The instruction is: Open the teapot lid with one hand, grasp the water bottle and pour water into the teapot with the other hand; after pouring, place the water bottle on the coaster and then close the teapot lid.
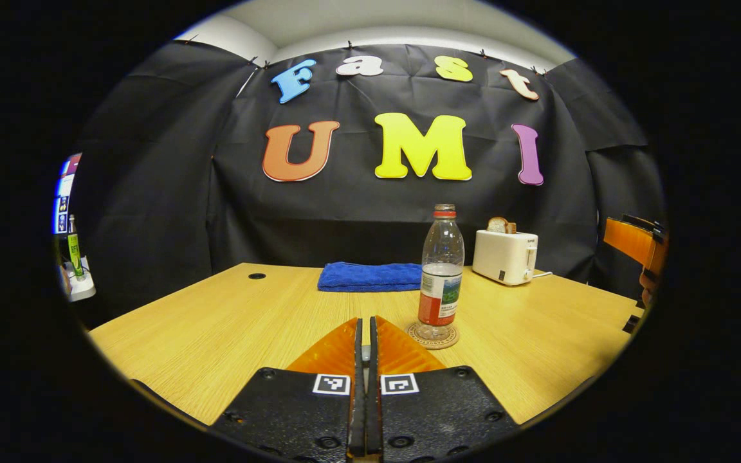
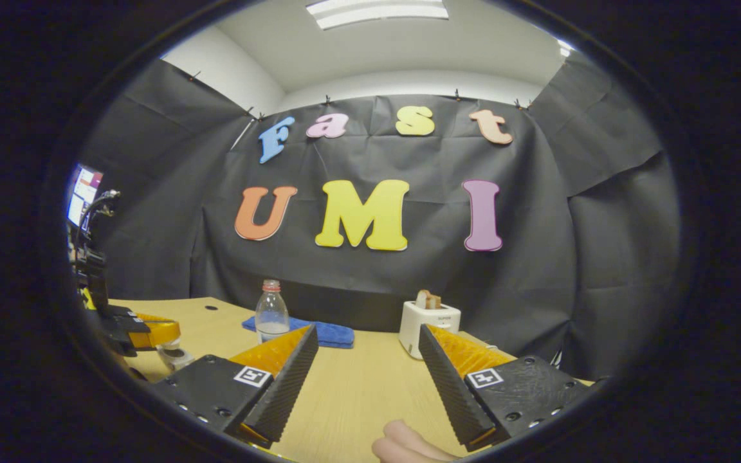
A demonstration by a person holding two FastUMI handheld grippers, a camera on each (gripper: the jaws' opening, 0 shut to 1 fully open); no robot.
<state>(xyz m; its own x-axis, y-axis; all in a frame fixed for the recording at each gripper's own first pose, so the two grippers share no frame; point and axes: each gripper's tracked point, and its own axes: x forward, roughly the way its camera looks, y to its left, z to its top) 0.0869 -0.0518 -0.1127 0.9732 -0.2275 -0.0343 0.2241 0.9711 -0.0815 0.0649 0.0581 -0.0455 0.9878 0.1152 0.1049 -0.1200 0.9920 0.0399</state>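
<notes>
Water bottle (image 1: 440, 273) partly full, upright on coaster (image 1: 433, 336) | table (image 1: 229, 315)

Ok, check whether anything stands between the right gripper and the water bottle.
Nothing visible does. The open right gripper faces bare table. The water bottle stands farther off, to the left of its line, with the blue cloth behind it and the toaster off right.

Two handheld grippers, black bodies
Left gripper (image 1: 365, 334) and right gripper (image 2: 365, 360): screwed black plates, square black-white tags, ribbed fingers (image 2: 293, 379).
</notes>
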